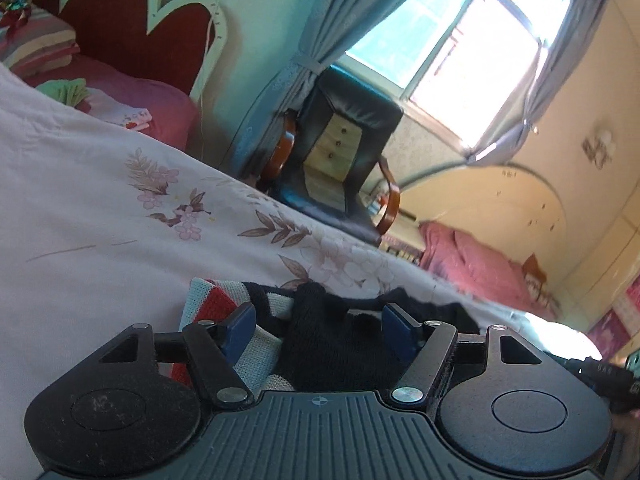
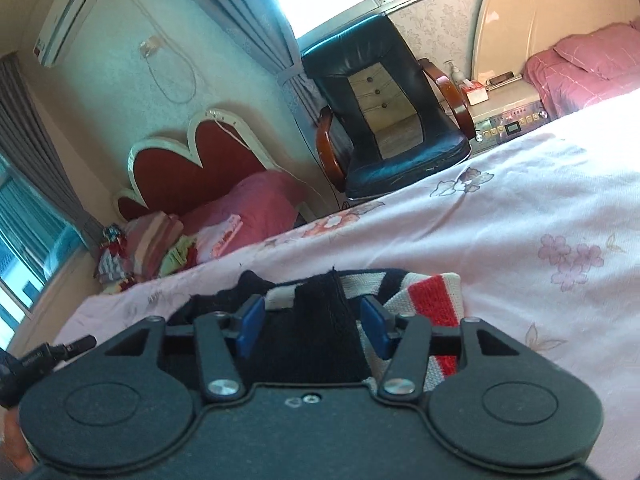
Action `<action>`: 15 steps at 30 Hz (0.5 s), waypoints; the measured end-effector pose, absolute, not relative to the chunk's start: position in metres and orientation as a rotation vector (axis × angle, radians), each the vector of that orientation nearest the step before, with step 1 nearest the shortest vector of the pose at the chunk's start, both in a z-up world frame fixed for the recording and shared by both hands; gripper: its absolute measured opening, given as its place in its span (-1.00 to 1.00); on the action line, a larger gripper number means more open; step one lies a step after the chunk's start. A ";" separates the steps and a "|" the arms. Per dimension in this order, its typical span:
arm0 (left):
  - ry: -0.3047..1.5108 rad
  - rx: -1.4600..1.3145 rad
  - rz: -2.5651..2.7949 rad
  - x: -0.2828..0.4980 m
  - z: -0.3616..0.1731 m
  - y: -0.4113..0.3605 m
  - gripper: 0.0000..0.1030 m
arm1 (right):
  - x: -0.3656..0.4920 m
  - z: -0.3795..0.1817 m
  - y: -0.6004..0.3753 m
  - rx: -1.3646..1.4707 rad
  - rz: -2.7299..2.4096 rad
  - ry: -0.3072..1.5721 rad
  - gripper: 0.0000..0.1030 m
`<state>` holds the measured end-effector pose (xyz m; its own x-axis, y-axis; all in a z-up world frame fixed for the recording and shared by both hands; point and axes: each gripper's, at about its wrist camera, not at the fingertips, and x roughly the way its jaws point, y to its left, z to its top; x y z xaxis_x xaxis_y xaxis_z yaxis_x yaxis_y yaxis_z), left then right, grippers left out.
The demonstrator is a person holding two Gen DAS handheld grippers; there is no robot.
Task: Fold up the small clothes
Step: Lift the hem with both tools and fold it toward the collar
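Both tools hang low over a bed, jaws spread wide and gripping nothing: the left tool (image 1: 319, 326) and right tool (image 2: 312, 323) each straddle a small knitted garment (image 1: 320, 340), black with red and pale stripes. Tool bodies hide its near part, so its long axis cannot be told. It lies rumpled on the flowered bedsheet (image 1: 100, 208), a black leather armchair (image 2: 384, 120) beyond.
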<state>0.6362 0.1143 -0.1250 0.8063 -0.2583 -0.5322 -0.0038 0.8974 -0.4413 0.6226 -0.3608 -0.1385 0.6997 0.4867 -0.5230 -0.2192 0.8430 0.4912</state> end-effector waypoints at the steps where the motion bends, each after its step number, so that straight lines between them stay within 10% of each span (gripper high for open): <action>1: 0.661 -0.394 -0.142 0.640 -0.125 0.110 0.31 | 0.624 -0.138 -0.355 0.369 0.399 0.707 -0.06; 6: 0.756 -0.140 -0.107 0.648 -0.128 0.082 -0.27 | 0.624 -0.140 -0.329 0.163 0.380 0.741 -0.13; 8: 0.738 -0.119 -0.097 0.646 -0.124 0.080 -0.83 | 0.623 -0.141 -0.316 0.074 0.369 0.739 -0.53; 10: 0.695 -0.127 -0.079 0.640 -0.121 0.079 -0.92 | 0.623 -0.142 -0.308 0.020 0.376 0.740 -0.88; 15: 0.480 -0.131 -0.045 0.618 -0.105 0.078 -0.91 | 0.607 -0.127 -0.316 0.048 0.338 0.599 -0.90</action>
<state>0.6183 0.0783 -0.1046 0.8860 -0.0743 -0.4577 0.0129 0.9906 -0.1359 0.6069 -0.3163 -0.1275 0.7729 0.3254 -0.5447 -0.2976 0.9441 0.1417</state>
